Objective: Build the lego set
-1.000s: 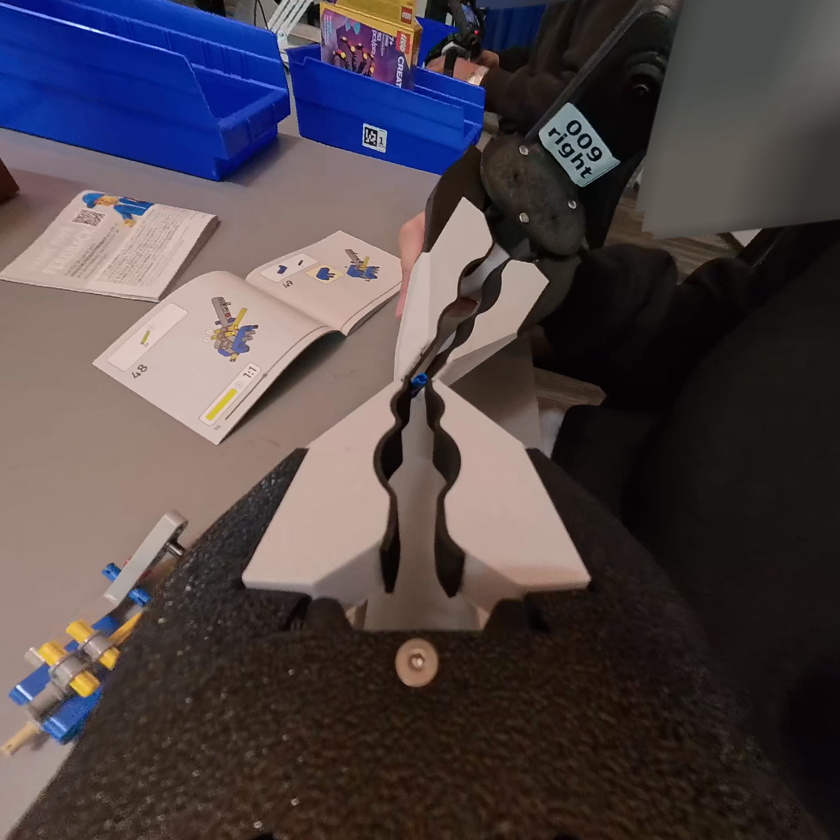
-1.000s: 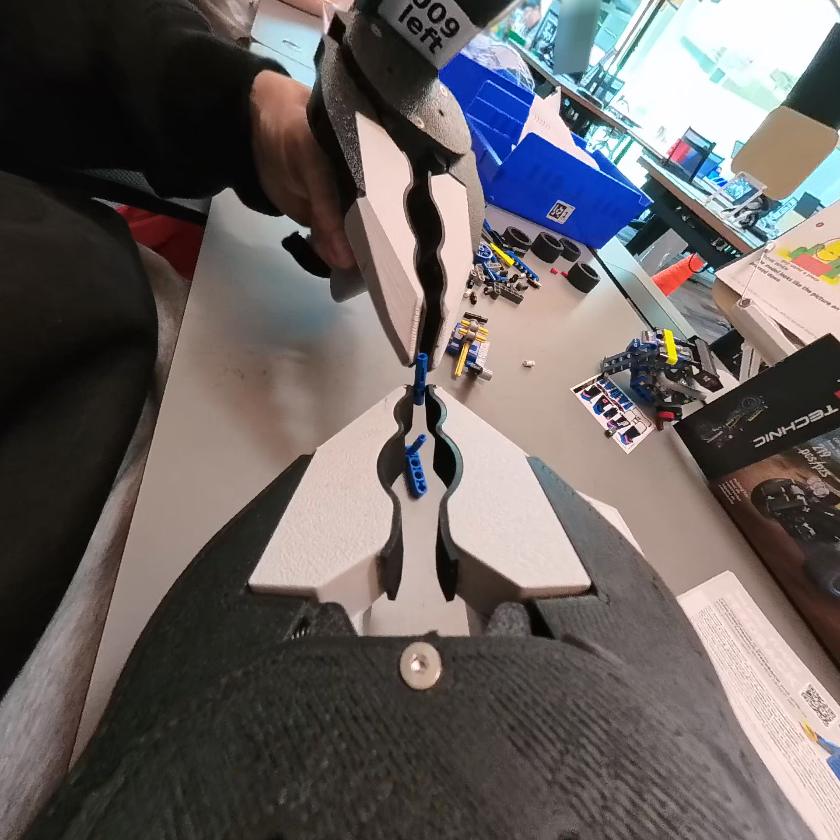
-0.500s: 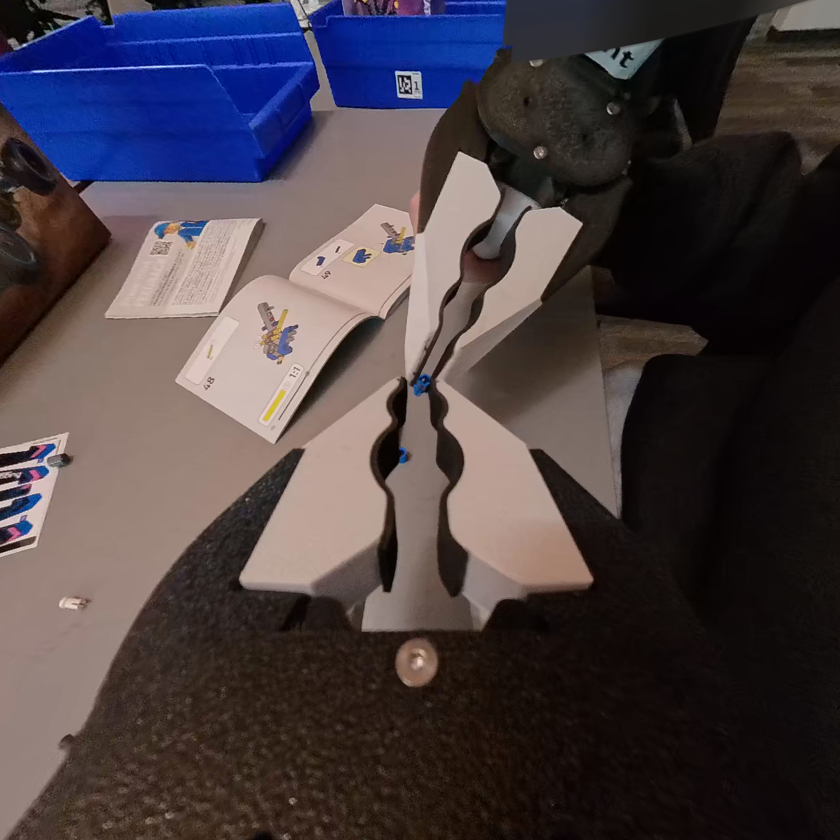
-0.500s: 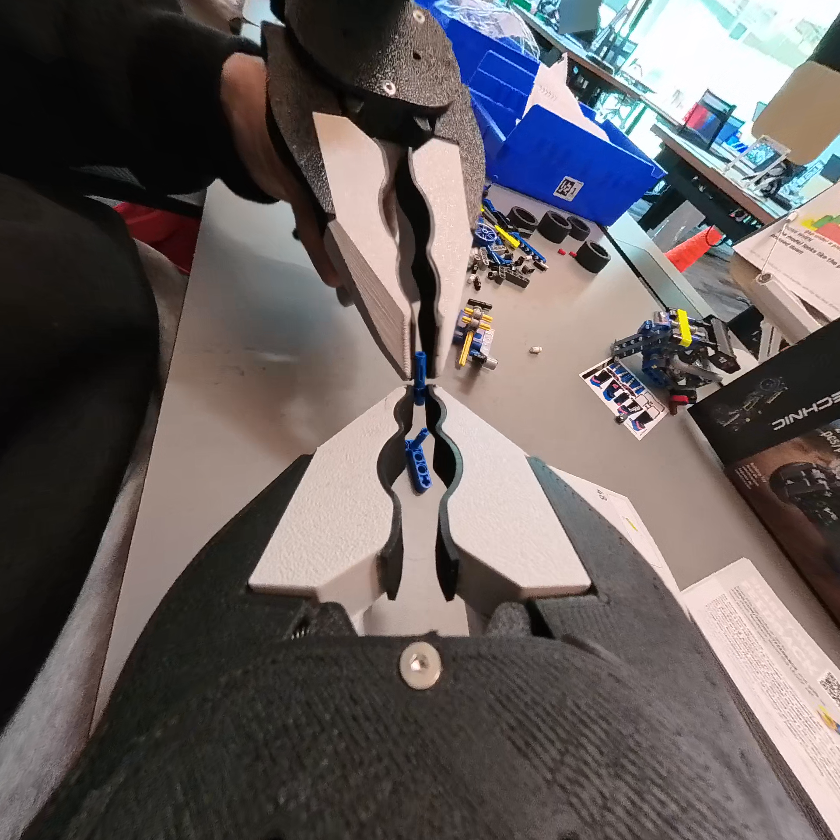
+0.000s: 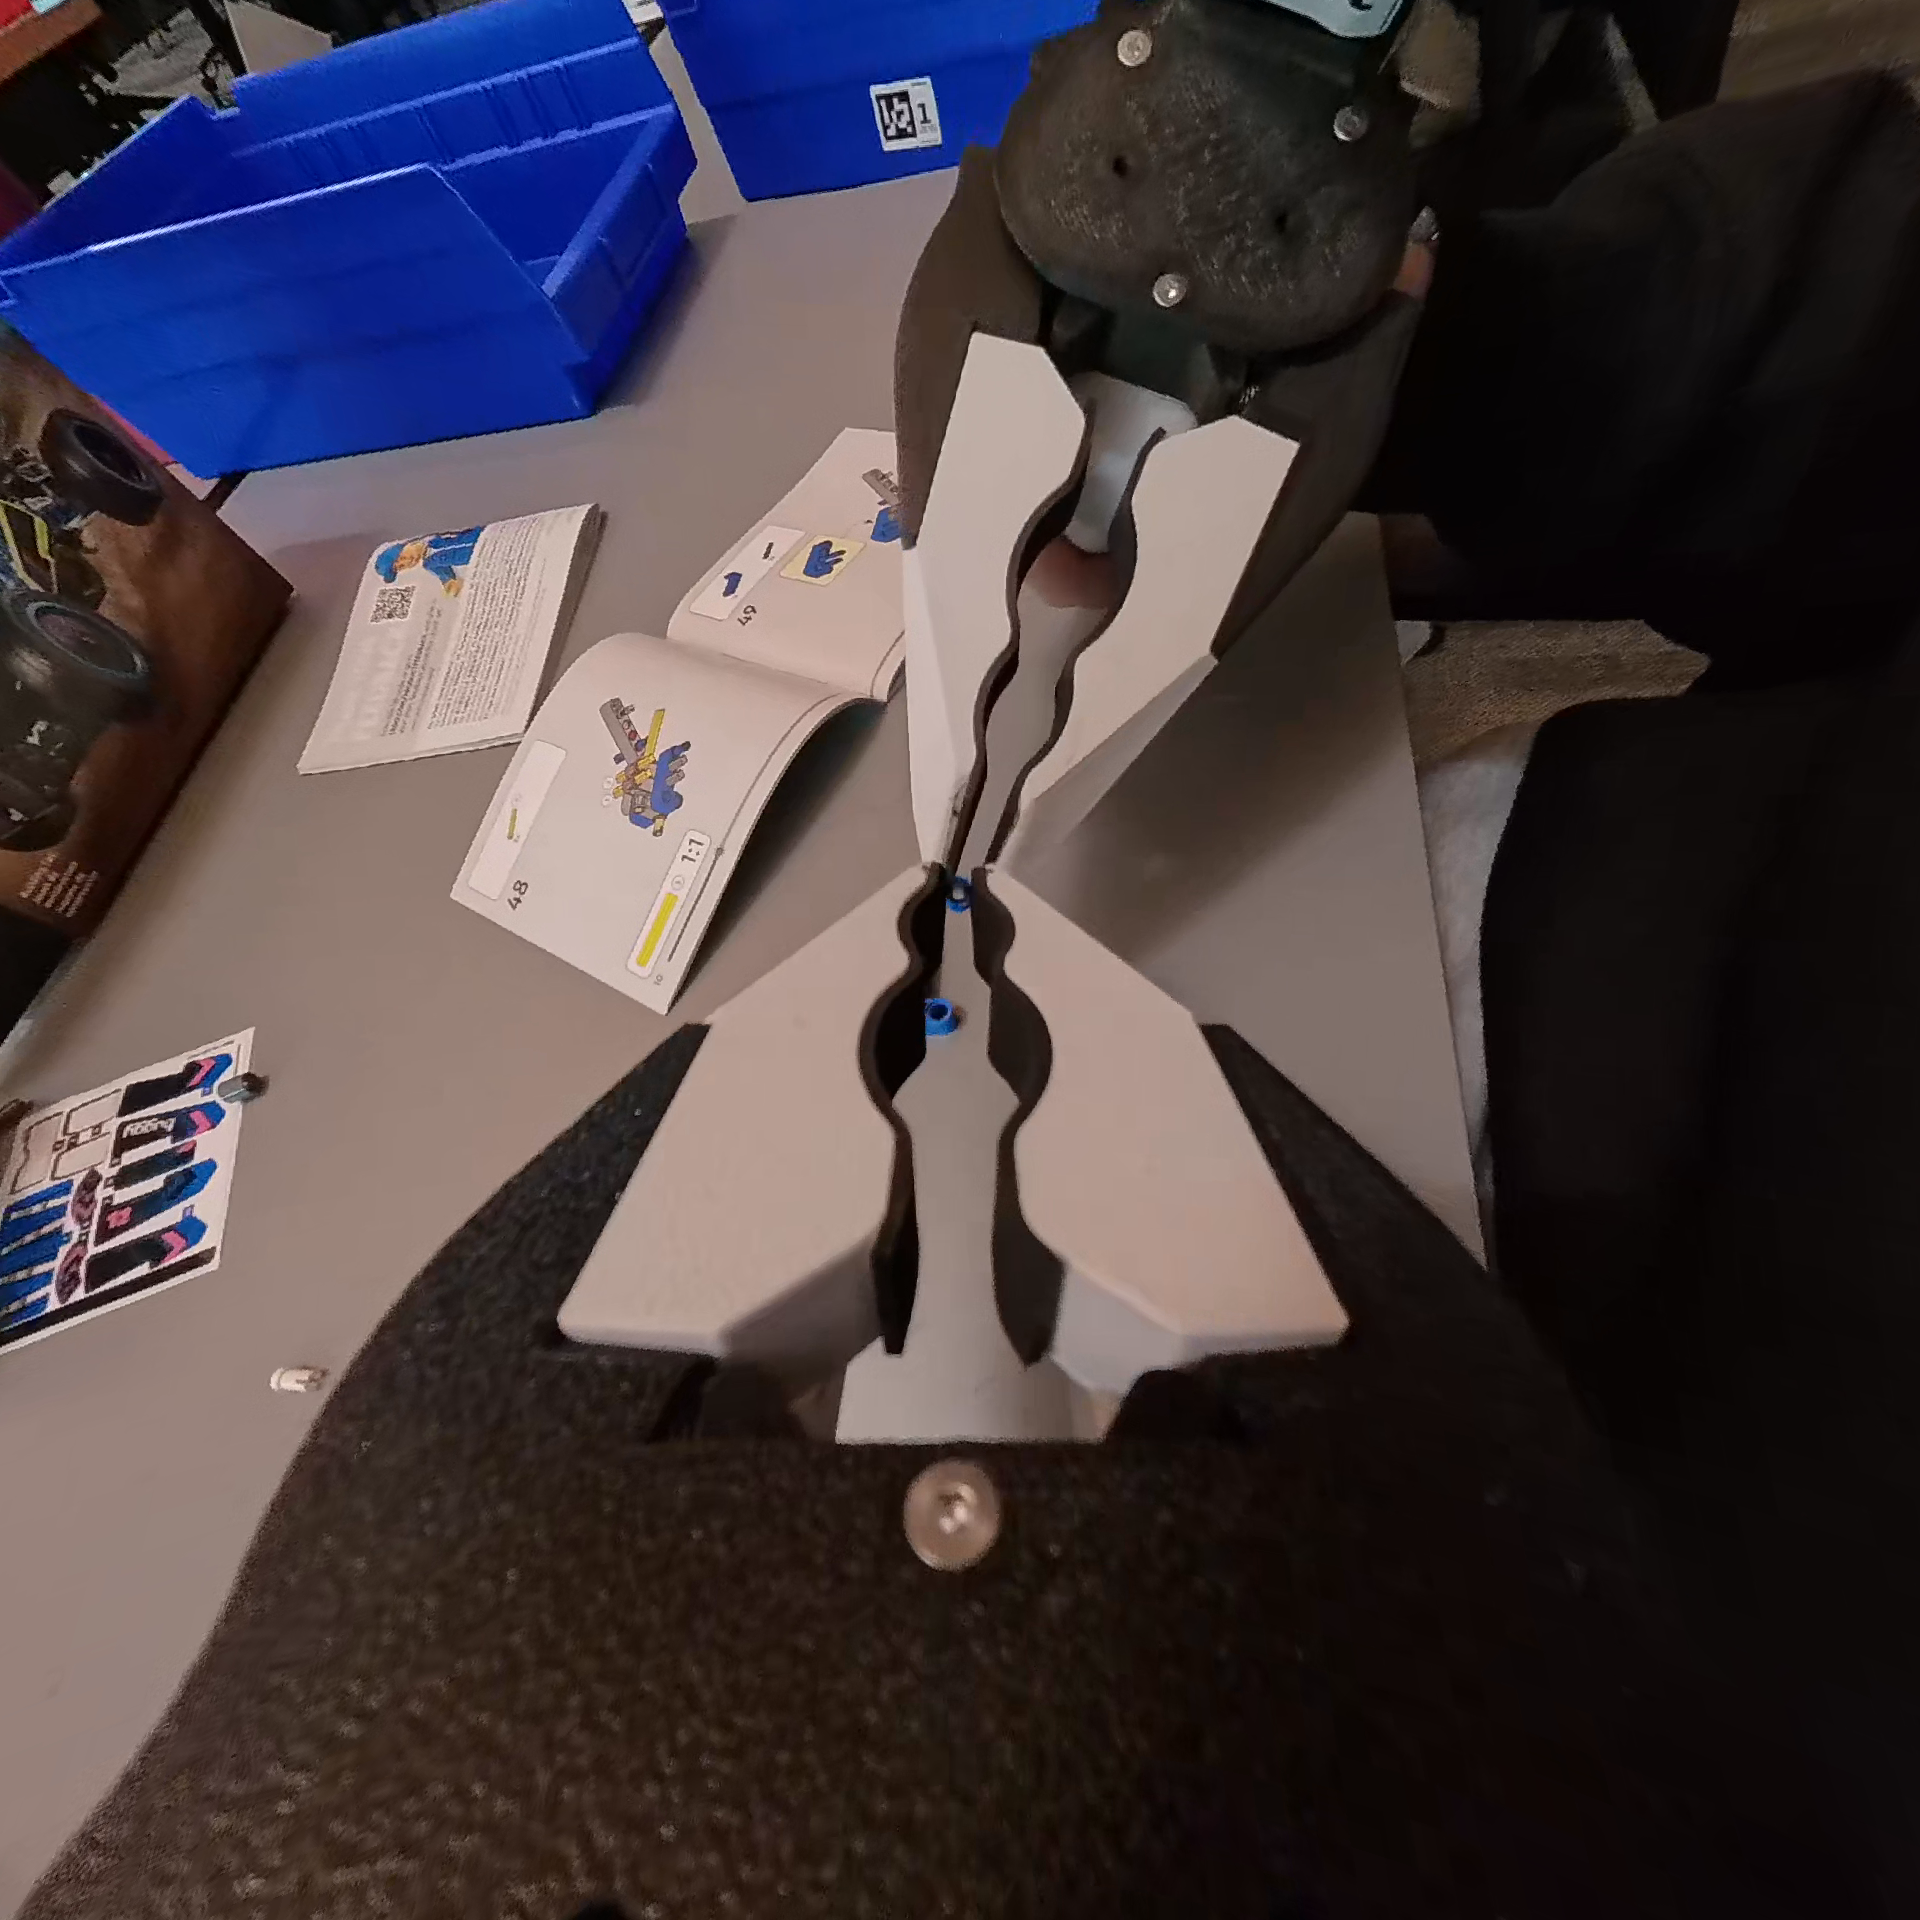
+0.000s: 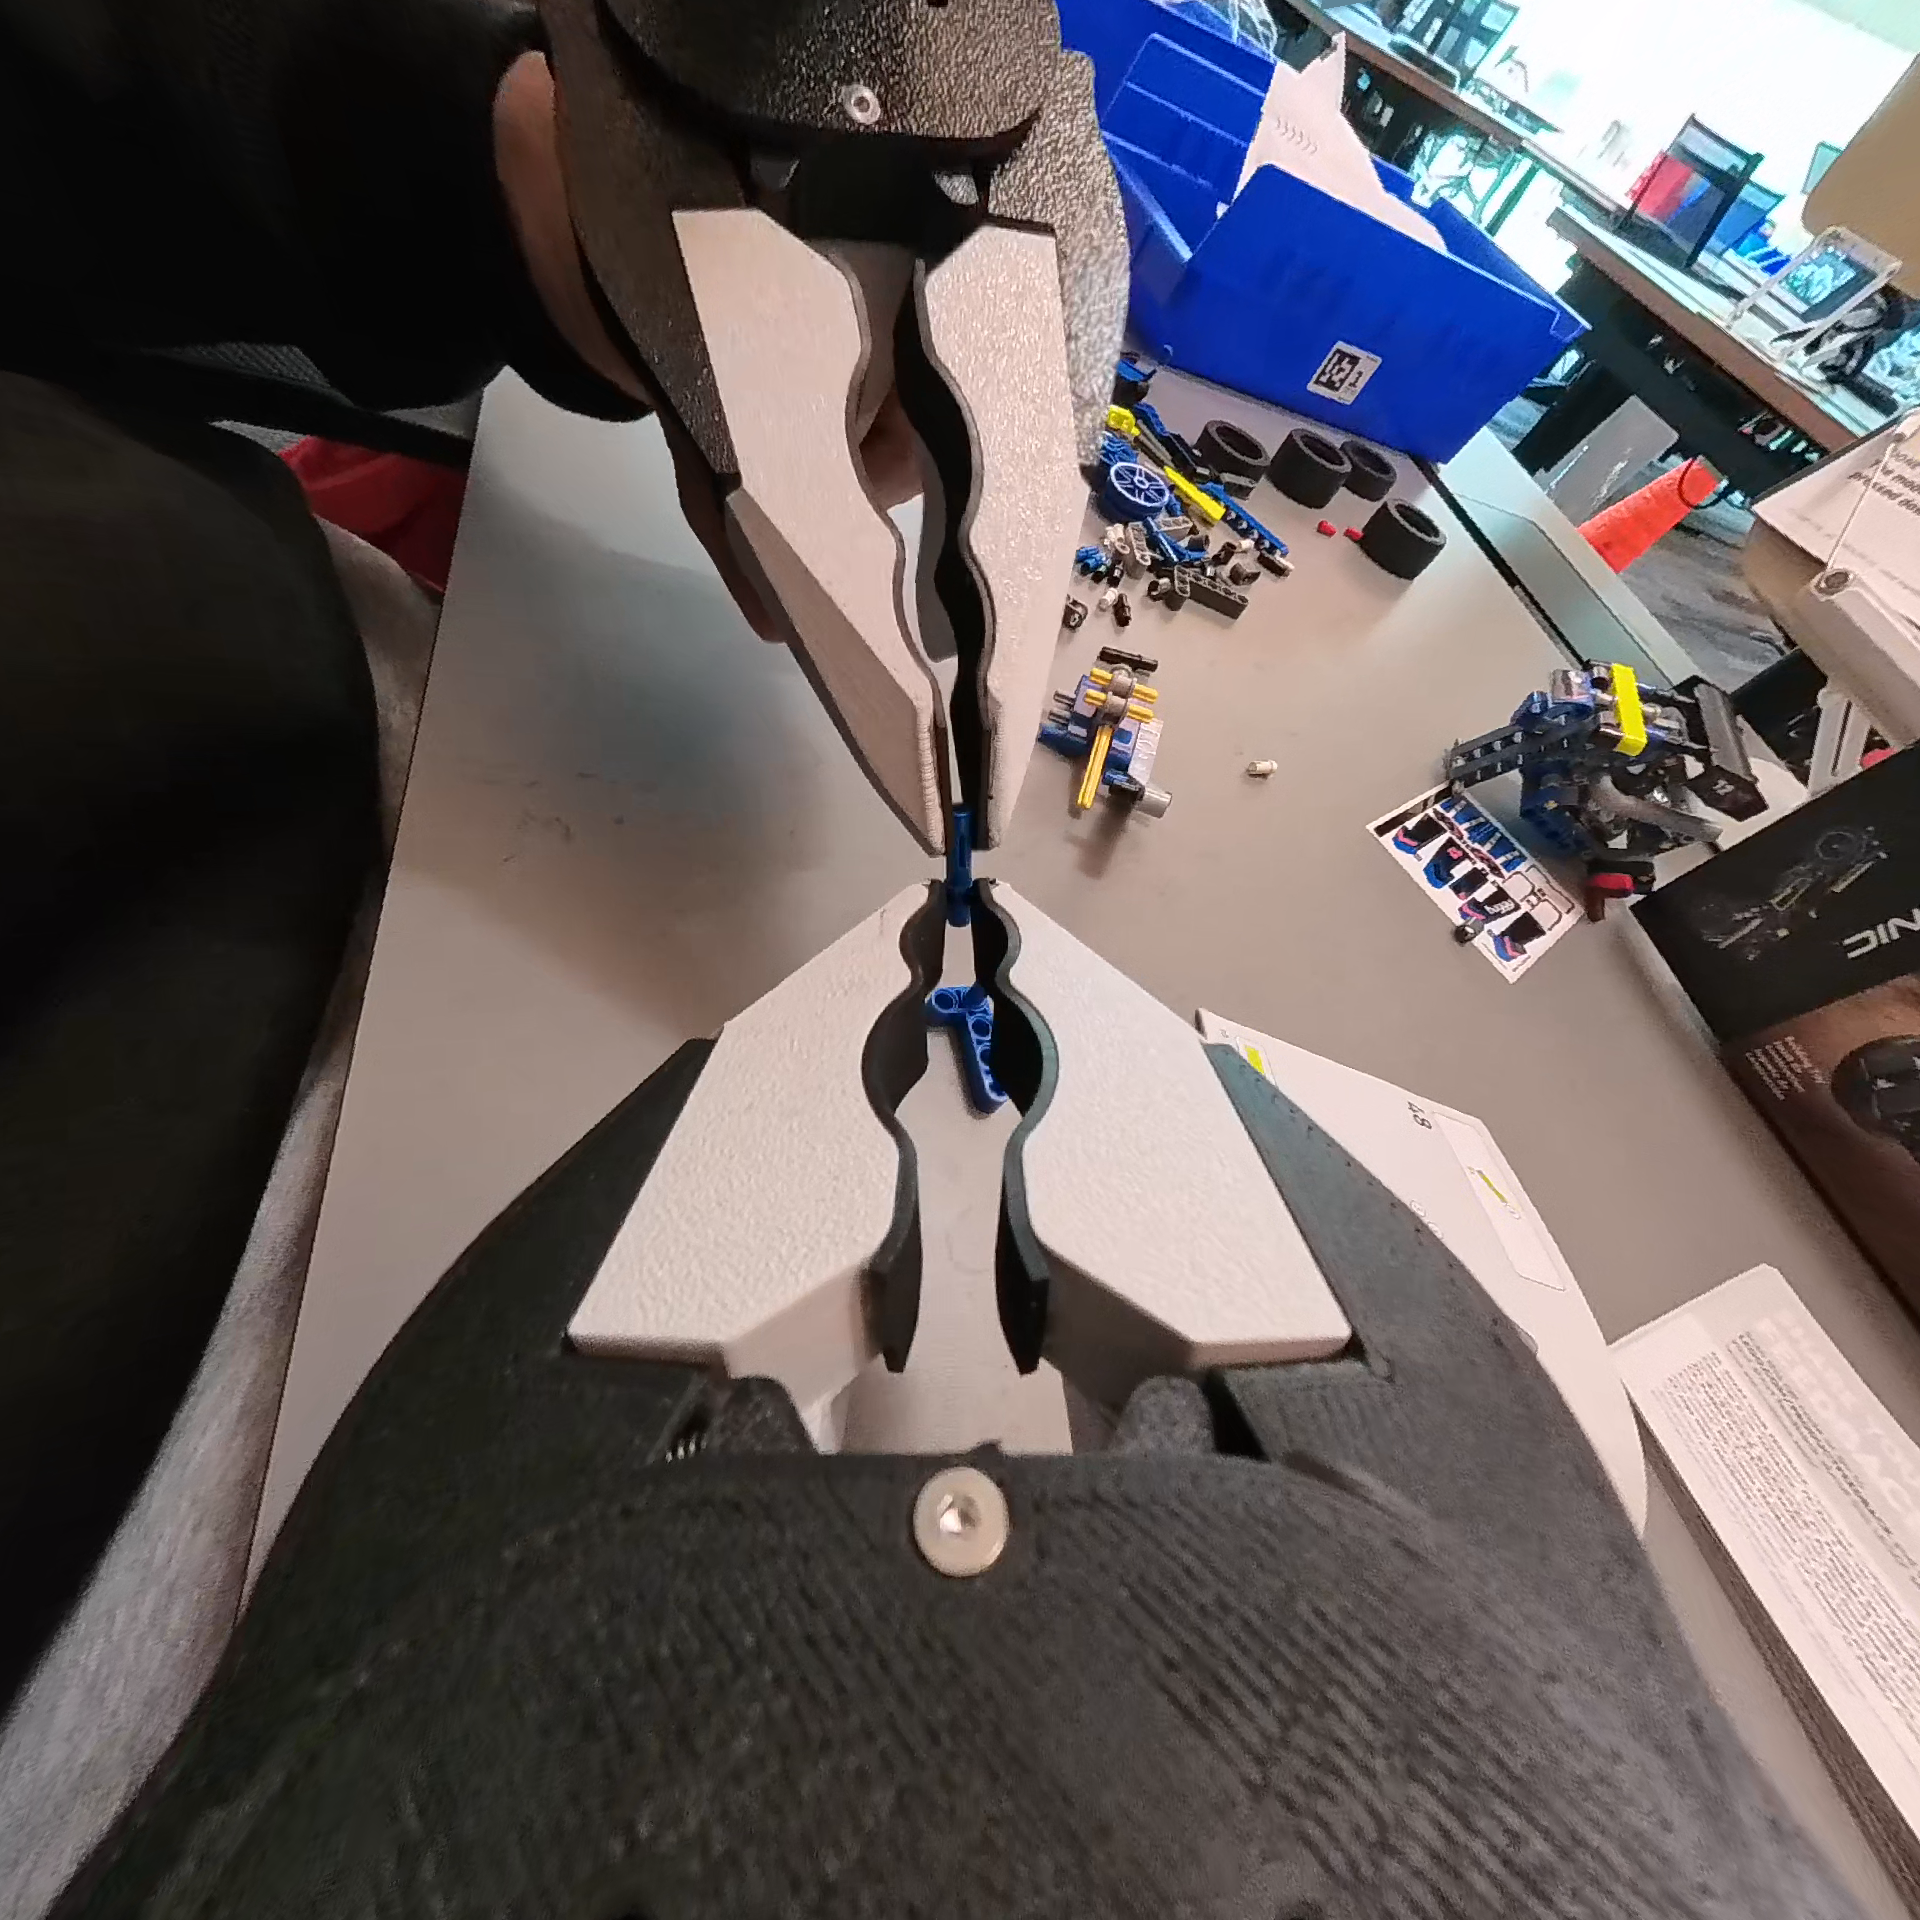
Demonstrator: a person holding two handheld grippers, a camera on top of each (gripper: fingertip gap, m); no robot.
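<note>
1. Jaws of the right gripper (image 6: 961,902) are pressed in on a small blue angled beam (image 6: 966,1049), whose bent end shows in the hollow between them. Jaws of the left gripper (image 6: 961,831) are pinched on a thin blue pin (image 6: 960,854), so the two grippers meet tip to tip in the air above the near edge of the bench (image 6: 623,727).

2. The step in hand looks like pushing the pin into a hole of the beam; the pin's lower end sits right at the right gripper's tips, and I cannot tell how deep it has gone.

3. The next move calls for a straight push along the pin's axis with the beam held firm. Any tilt would likely jam the pin or twist it out of the grip.

4. The beam is short, bright blue and holed along its arm. From the left wrist view only its blue end (image 5: 938,1016) shows.

5. The open instruction booklet (image 5: 665,790) lies mid-bench. Toward the far edge lie loose parts (image 6: 1174,540), black tyres (image 6: 1309,468) and a small blue and yellow subassembly (image 6: 1112,727), with a larger build (image 6: 1600,769) near the right edge beside a sticker sheet (image 6: 1475,883).
</note>
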